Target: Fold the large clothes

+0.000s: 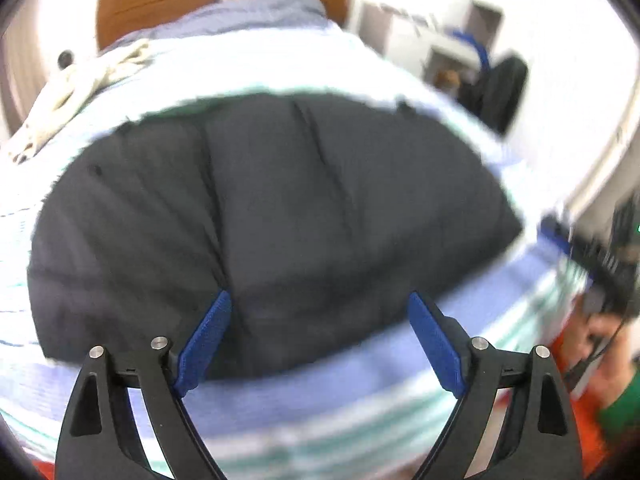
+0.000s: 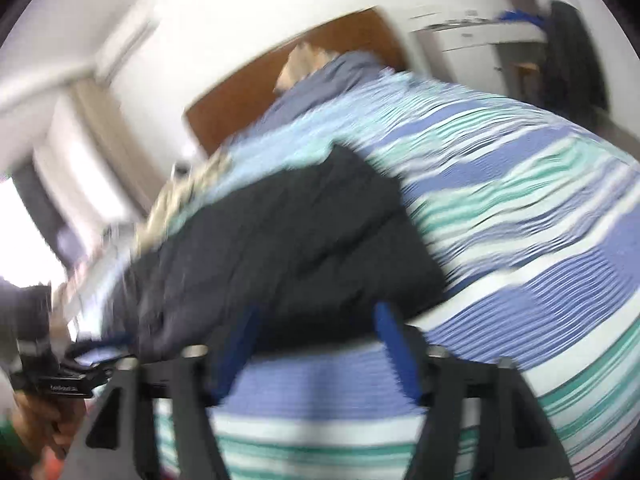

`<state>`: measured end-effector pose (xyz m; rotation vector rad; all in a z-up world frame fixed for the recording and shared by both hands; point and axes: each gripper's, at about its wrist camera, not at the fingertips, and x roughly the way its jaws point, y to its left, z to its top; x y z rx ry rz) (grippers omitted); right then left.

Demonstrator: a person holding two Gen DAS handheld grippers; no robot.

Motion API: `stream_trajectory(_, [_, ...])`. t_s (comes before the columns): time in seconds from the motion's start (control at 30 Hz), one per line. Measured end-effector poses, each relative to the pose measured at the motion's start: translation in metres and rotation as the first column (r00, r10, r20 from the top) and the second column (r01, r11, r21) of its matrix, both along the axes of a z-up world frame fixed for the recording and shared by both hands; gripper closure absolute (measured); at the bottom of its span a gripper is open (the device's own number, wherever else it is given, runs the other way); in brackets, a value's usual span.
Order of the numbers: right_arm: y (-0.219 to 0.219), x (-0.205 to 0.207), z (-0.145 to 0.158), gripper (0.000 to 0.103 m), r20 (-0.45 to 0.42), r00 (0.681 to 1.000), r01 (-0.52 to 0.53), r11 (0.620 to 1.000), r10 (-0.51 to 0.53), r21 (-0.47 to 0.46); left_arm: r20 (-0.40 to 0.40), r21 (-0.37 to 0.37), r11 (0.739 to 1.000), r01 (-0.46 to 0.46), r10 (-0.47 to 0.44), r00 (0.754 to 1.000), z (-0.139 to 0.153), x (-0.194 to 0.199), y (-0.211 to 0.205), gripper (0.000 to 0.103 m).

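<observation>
A large black quilted garment lies folded flat on a bed with a blue, green and white striped cover. My left gripper is open and empty, its blue pads above the garment's near edge. In the right wrist view the same garment lies left of centre on the striped cover. My right gripper is open and empty at the garment's near edge. Both views are blurred by motion.
A wooden headboard and pillows stand at the far end. A pale cloth lies at the bed's far left. A white shelf unit and dark chair stand far right. The other hand shows at right.
</observation>
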<state>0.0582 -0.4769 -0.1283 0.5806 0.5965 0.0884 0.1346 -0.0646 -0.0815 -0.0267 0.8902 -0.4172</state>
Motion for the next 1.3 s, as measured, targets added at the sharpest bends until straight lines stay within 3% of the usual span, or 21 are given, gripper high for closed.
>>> stream_trajectory(0.1, [-0.041, 0.027, -0.009, 0.026, -0.061, 0.996, 0.064, 0.994, -0.059, 0.093, 0.002, -0.099, 0.994, -0.048, 0.049, 0.999, 0.019, 0.038, 0.001, 0.013])
stream_trajectory(0.17, [-0.065, 0.049, -0.022, 0.026, -0.100, 0.993, 0.084, 0.971, -0.063, 0.222, 0.021, -0.130, 0.991, 0.013, -0.010, 1.000, 0.023, 0.056, -0.015, 0.014])
stream_trajectory(0.23, [-0.082, 0.076, -0.036, 0.026, -0.130, 0.991, 0.078, 0.930, -0.032, 0.360, 0.040, -0.099, 0.992, 0.073, -0.069, 0.997, 0.018, 0.066, -0.037, 0.014])
stream_trajectory(0.3, [-0.087, 0.101, -0.046, 0.026, -0.145, 0.989, 0.044, 0.897, 0.023, 0.440, 0.003, -0.048, 0.991, 0.122, -0.122, 0.993, -0.001, 0.077, -0.057, 0.014])
stream_trajectory(0.4, [-0.078, 0.139, -0.064, 0.026, -0.209, 0.970, -0.017, 0.889, 0.126, 0.458, -0.104, 0.009, 0.988, 0.157, -0.155, 0.982, -0.043, 0.091, -0.073, 0.011])
stream_trajectory(0.57, [-0.061, 0.172, -0.072, 0.022, -0.242, 0.952, -0.059, 0.891, 0.186, 0.450, -0.076, 0.009, 0.988, 0.154, -0.153, 0.985, -0.055, 0.084, -0.072, 0.010])
stream_trajectory(0.67, [-0.052, 0.194, -0.077, 0.021, -0.235, 0.934, -0.124, 0.860, 0.270, 0.495, -0.079, 0.000, 0.988, 0.156, -0.156, 0.985, -0.052, 0.090, -0.078, 0.010])
stream_trajectory(0.73, [-0.043, 0.204, -0.079, 0.028, -0.250, 0.914, -0.167, 0.858, 0.320, 0.486, -0.072, -0.003, 0.988, 0.156, -0.155, 0.985, -0.052, 0.088, -0.079, 0.010])
stream_trajectory(0.77, [-0.040, 0.202, -0.076, 0.046, -0.250, 0.909, -0.180, 0.855, 0.333, 0.487, -0.069, -0.005, 0.988, 0.156, -0.156, 0.985, -0.052, 0.087, -0.078, 0.010])
stream_trajectory(0.8, [-0.041, 0.201, -0.073, 0.050, -0.245, 0.913, -0.175, 0.855, 0.327, 0.488, -0.067, -0.006, 0.988, 0.156, -0.156, 0.985, -0.054, 0.084, -0.074, 0.010])
stream_trajectory(0.83, [-0.039, 0.197, -0.063, 0.061, -0.222, 0.921, -0.180, 0.854, 0.321, 0.488, -0.065, -0.007, 0.988, 0.157, -0.157, 0.985, -0.054, 0.083, -0.074, 0.010])
stream_trajectory(0.93, [-0.024, 0.180, -0.020, 0.065, -0.143, 0.944, -0.211, 0.876, 0.298, 0.433, -0.074, -0.009, 0.987, 0.158, -0.158, 0.985, -0.053, 0.085, -0.072, 0.009])
stream_trajectory(1.03, [0.001, 0.167, 0.037, 0.065, -0.071, 0.959, -0.236, 0.910, 0.276, 0.342, -0.144, -0.007, 0.992, 0.129, -0.129, 0.981, -0.037, 0.091, -0.063, 0.014])
stream_trajectory(1.07, [0.013, 0.164, 0.055, 0.065, -0.063, 0.961, -0.242, 0.929, 0.269, 0.281, -0.150, -0.014, 0.993, 0.117, -0.118, 0.982, -0.023, 0.090, -0.054, 0.018])
stream_trajectory(1.17, [0.060, 0.153, 0.106, 0.065, -0.050, 0.968, -0.243, 0.969, 0.246, 0.054, -0.073, -0.070, 0.994, 0.085, -0.090, 0.993, 0.037, 0.087, -0.023, 0.016])
stream_trajectory(1.3, [0.133, 0.138, 0.149, 0.065, -0.012, 0.973, -0.226, 0.950, 0.229, -0.218, -0.012, -0.174, 0.974, 0.144, -0.148, 0.989, 0.120, 0.095, -0.003, 0.006])
